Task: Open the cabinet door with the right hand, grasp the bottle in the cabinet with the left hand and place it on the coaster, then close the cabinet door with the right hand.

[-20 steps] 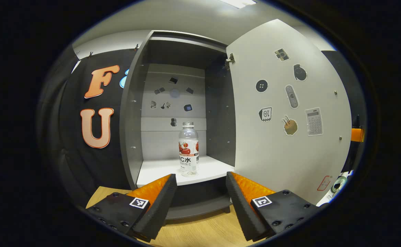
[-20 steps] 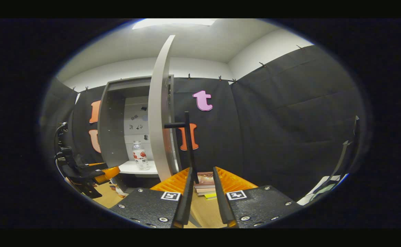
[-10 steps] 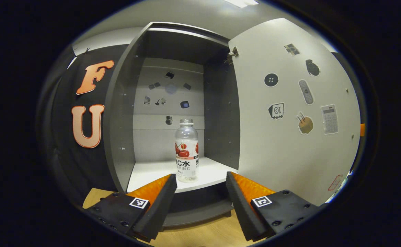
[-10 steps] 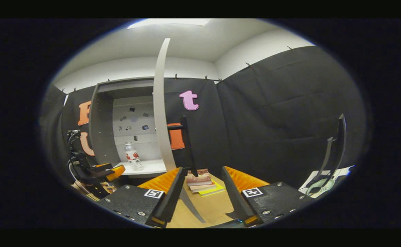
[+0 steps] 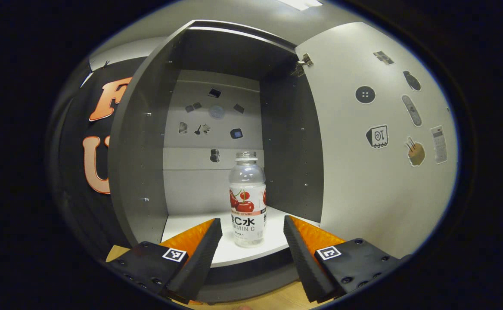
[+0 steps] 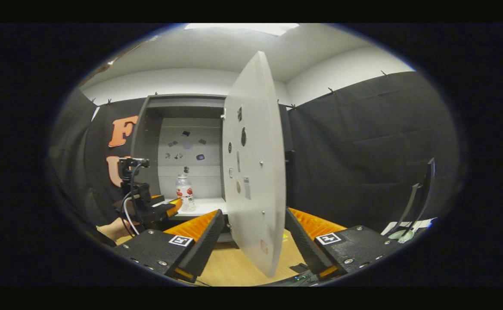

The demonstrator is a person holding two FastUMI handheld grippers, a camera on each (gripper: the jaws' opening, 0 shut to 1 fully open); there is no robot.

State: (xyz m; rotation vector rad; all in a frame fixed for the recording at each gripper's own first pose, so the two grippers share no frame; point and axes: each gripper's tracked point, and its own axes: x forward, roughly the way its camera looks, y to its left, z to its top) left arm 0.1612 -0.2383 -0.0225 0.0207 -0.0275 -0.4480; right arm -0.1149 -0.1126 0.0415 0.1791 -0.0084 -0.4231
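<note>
So in the left gripper view, going left to right: the tall grey cabinet (image 5: 139,142) is standing wide open, with a bunch of little stickers (image 5: 210,116) dotted across its pale back panel. The clear plastic bottle with the cherry label (image 5: 247,200) is sitting upright on the white cabinet shelf (image 5: 191,228), near the front edge and toward the right side of the compartment. The left gripper (image 5: 251,241) is hovering right in front of that shelf with its fingers spread wide, and the bottle is showing in the gap between them, not touched by either. Further right, the white cabinet door with cartoon stickers on its inner face (image 5: 376,172) is hanging swung out.

In the right gripper view, the left gripper (image 6: 159,211) is showing at the left, in front of the shelf near the bottle (image 6: 184,193). The door (image 6: 251,172) is standing open, seen at a steep angle, mid-view. The right gripper (image 6: 253,234) is sitting with fingers apart, straddling the door's lower edge, gripping nothing, above the light wooden tabletop (image 6: 230,267).
</note>
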